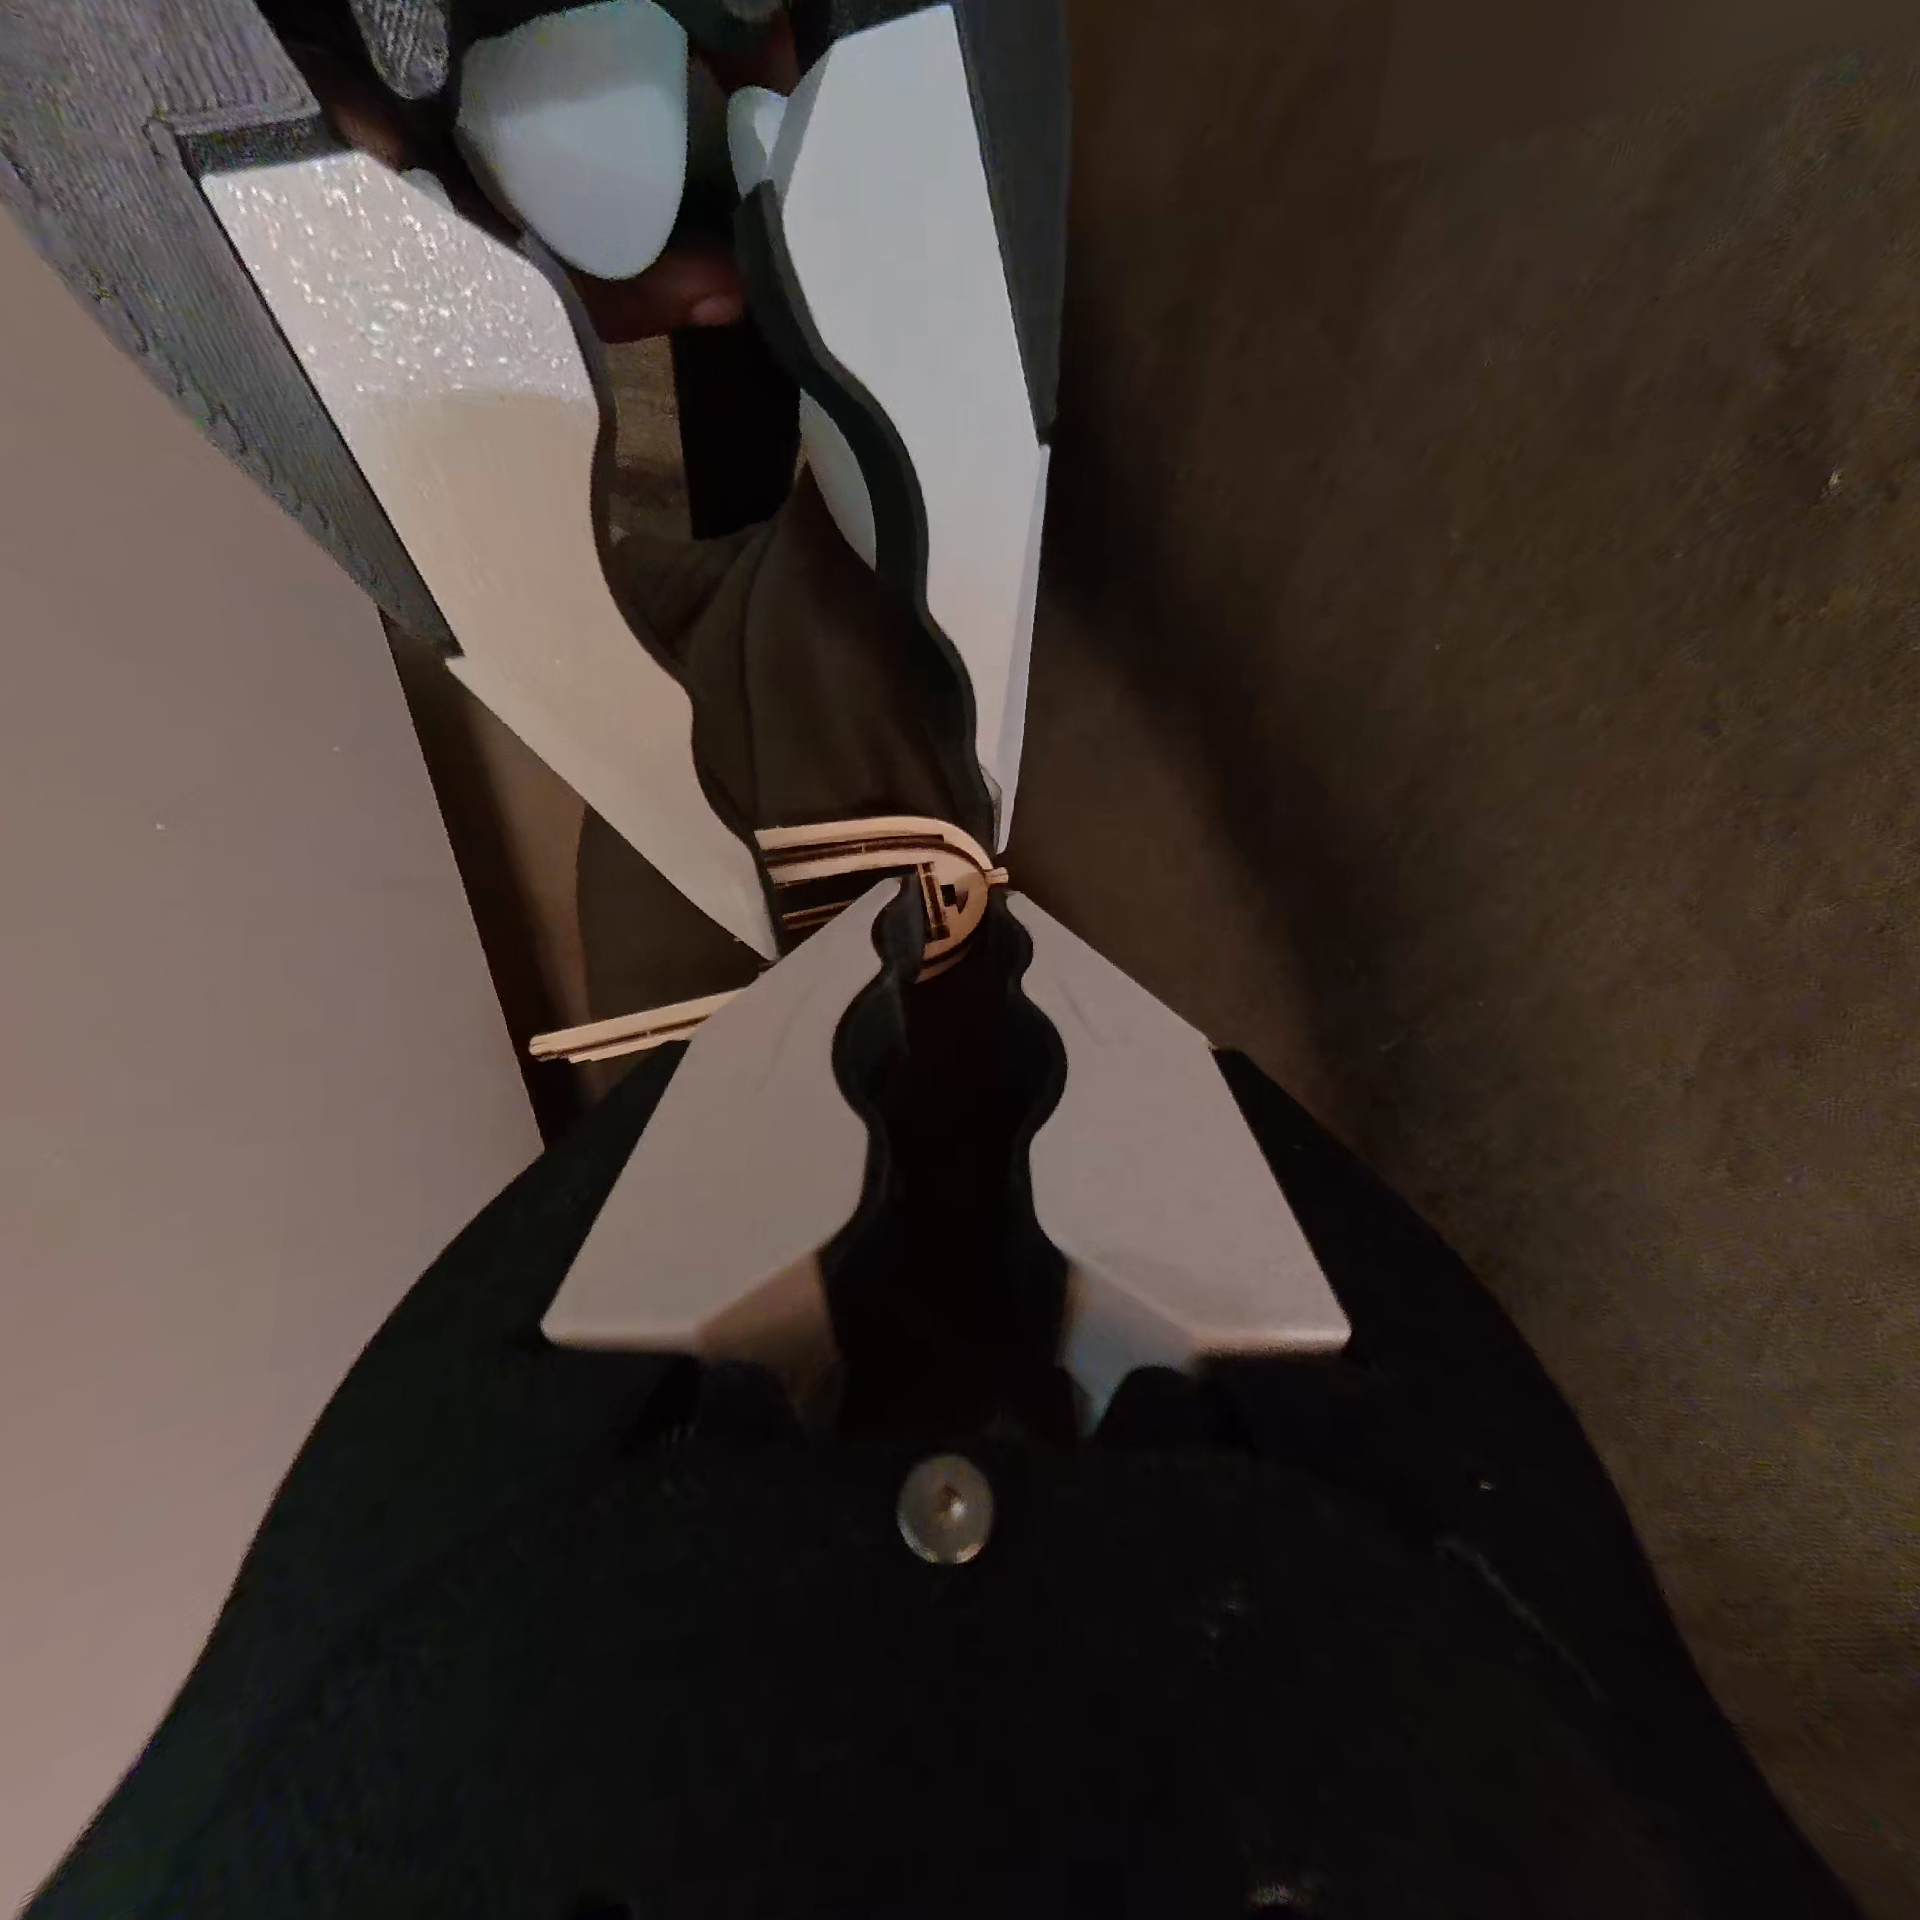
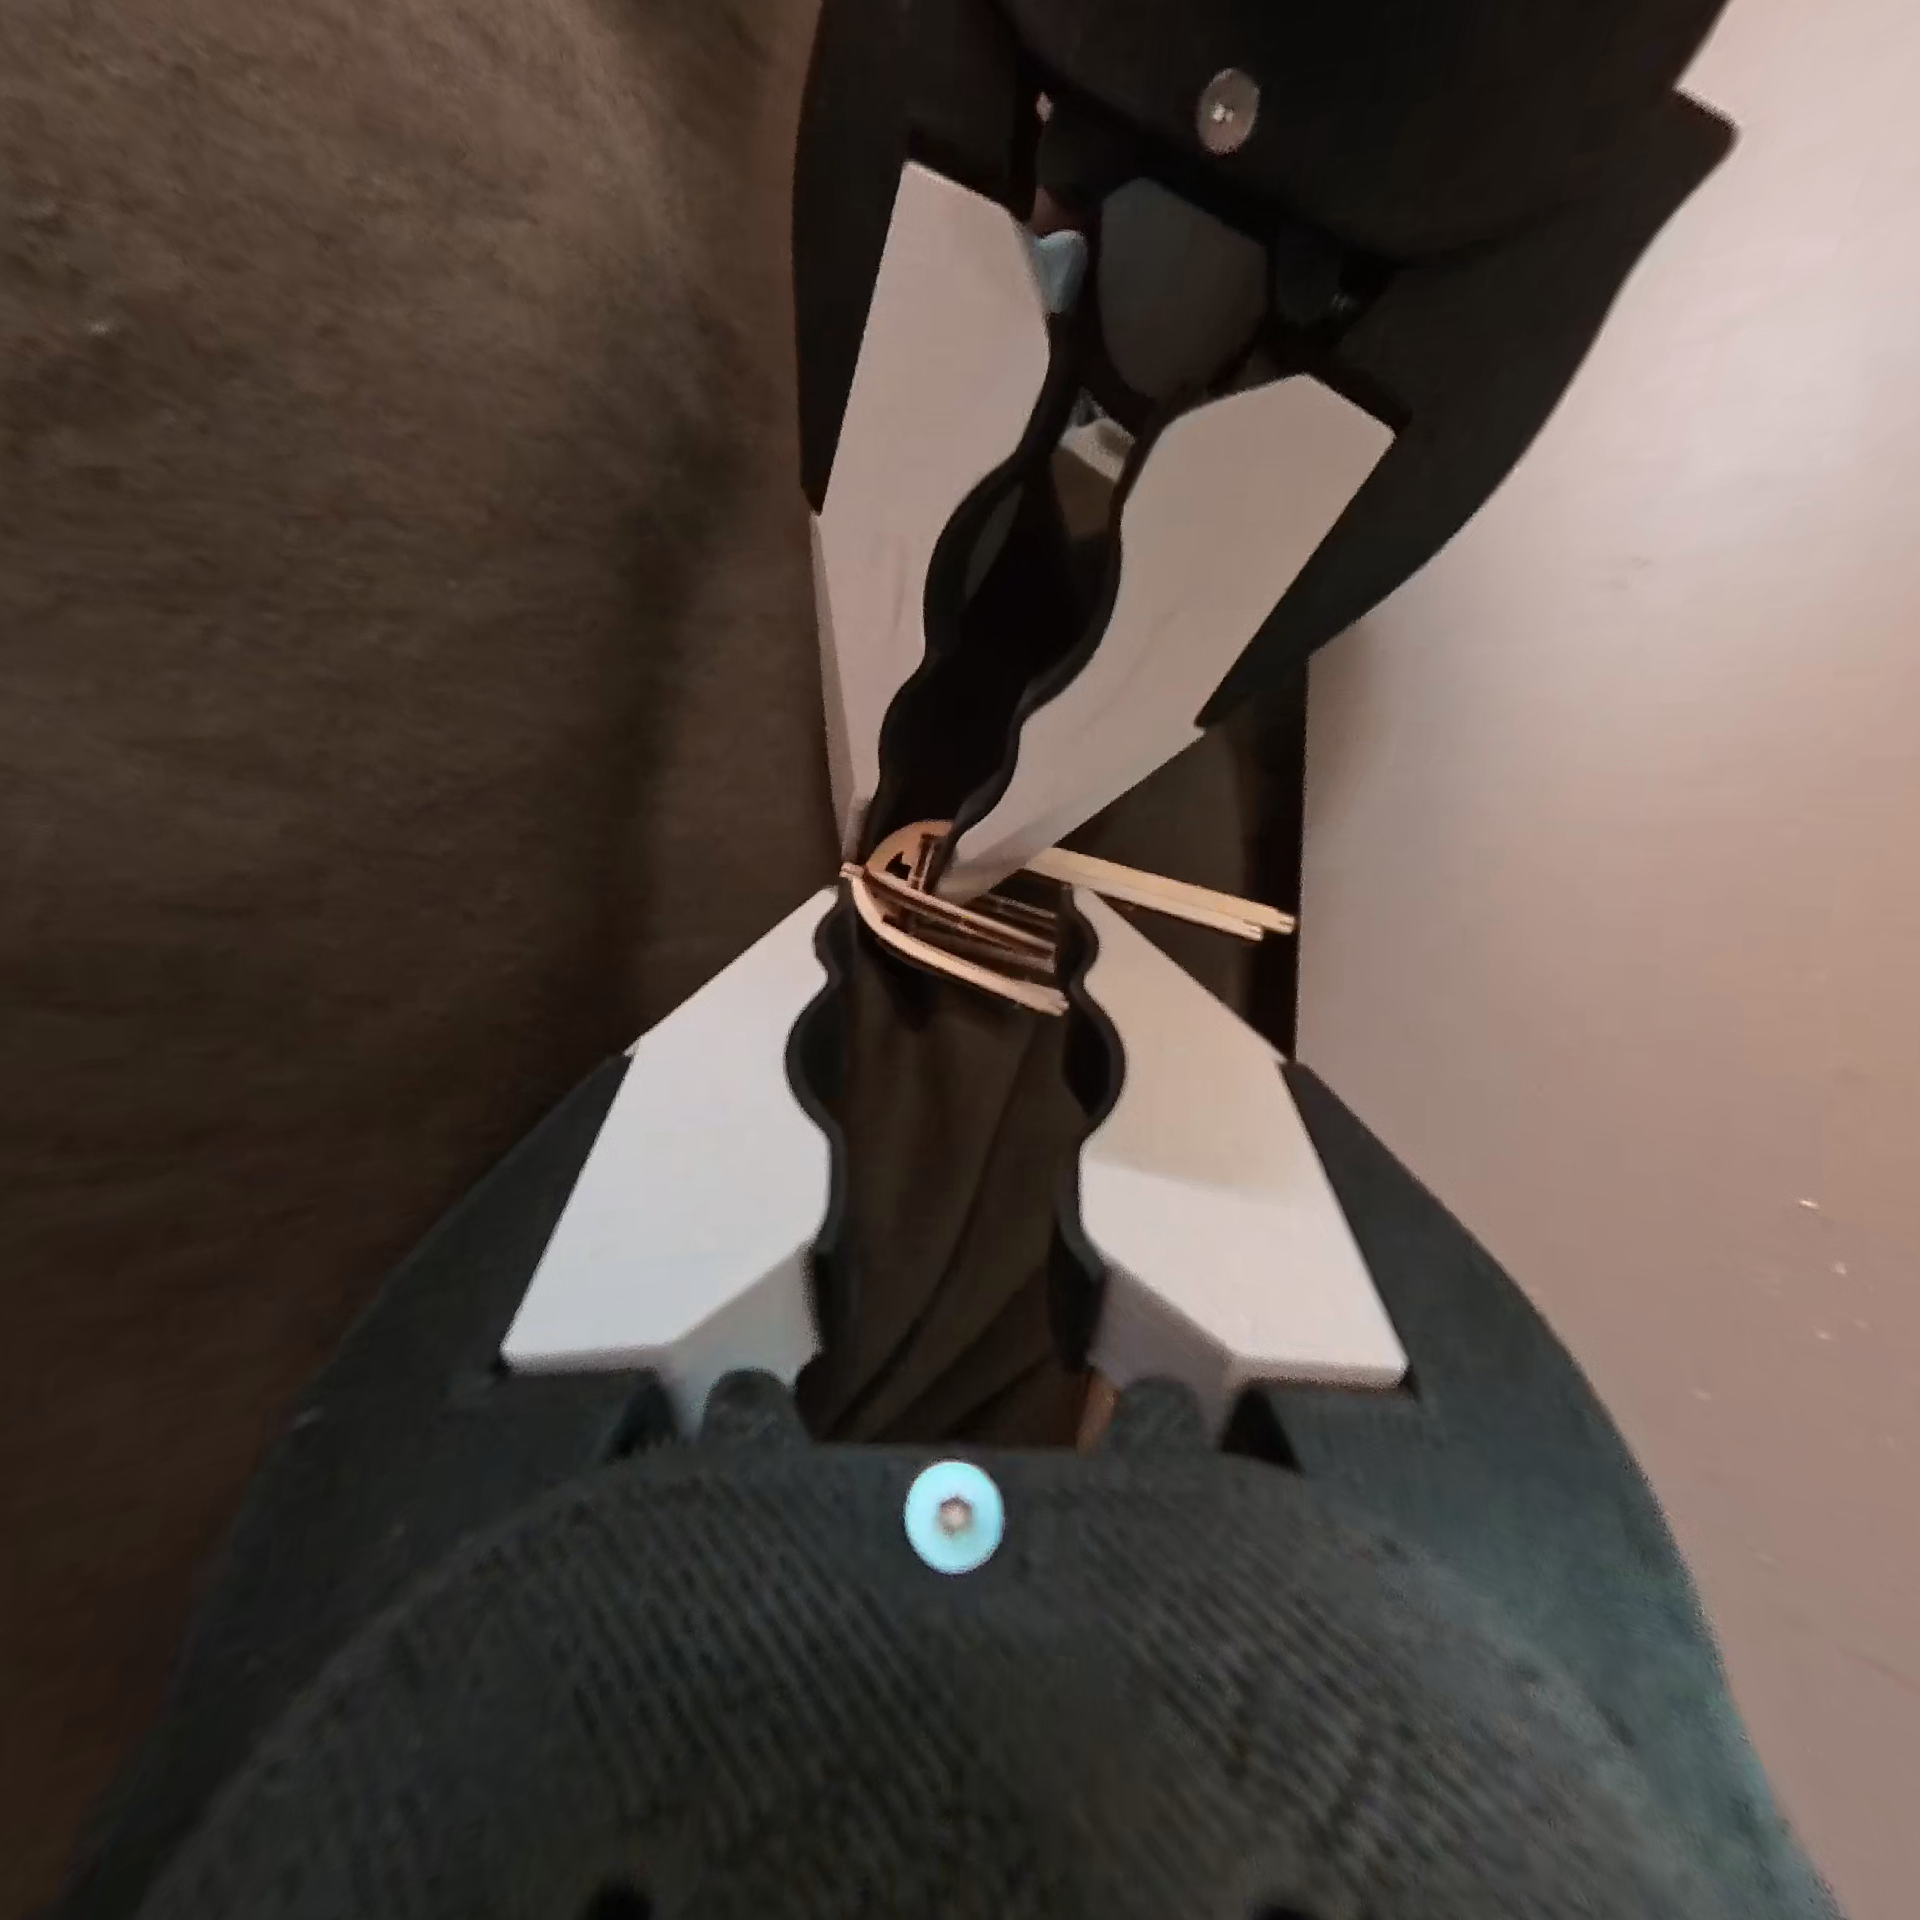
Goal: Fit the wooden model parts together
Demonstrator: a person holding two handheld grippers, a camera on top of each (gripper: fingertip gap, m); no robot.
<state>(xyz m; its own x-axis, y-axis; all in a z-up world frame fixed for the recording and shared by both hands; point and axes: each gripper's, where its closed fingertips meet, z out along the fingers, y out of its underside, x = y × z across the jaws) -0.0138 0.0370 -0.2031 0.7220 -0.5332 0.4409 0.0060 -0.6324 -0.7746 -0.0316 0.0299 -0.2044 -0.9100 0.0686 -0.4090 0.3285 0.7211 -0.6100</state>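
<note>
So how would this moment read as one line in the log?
step: fitting | left gripper: shut on wooden model | right gripper: shut on wooden model | held above brown carpet

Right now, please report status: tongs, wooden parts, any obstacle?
Left tongs shut on wooden model. Right tongs shut on it too, tip to tip. Model held in the air. No obstacle seen.

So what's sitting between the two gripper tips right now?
Only the wooden model parts: left gripper and right gripper both clamp them, tips nearly meeting. Both wrist views show it.
</note>
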